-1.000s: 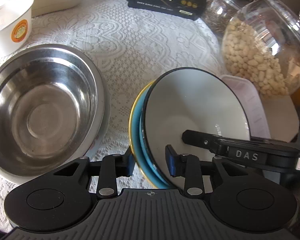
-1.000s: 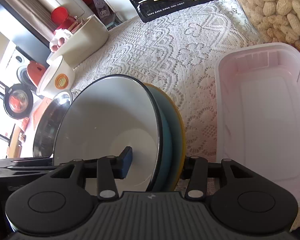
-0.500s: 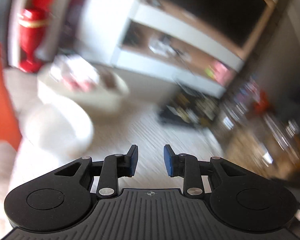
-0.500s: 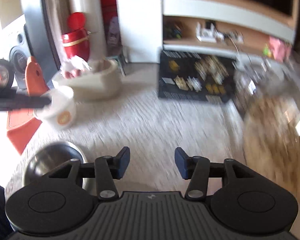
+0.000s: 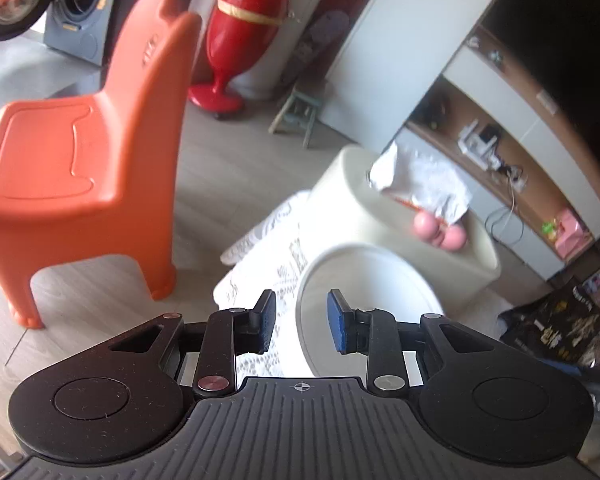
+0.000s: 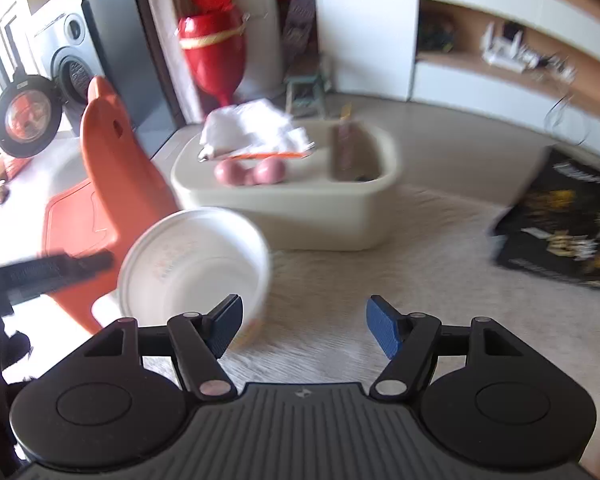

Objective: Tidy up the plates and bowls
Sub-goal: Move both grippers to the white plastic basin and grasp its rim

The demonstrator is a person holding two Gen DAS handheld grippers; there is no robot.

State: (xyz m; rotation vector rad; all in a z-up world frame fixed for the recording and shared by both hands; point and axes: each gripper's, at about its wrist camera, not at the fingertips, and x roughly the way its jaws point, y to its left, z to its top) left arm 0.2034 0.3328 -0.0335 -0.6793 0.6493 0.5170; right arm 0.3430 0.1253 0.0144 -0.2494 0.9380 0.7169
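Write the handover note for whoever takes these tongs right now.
Left tongs: partly open, holding nothing, the white bowl's rim showing between the pads.
Right tongs: jaws opening, empty, just right of the same white bowl.
Bowl stands upright on the lace tablecloth, in front of the cream tub.
Done: cannot tell; no other plates or bowls are in view.
Left: grip the white bowl and put it with the rest.
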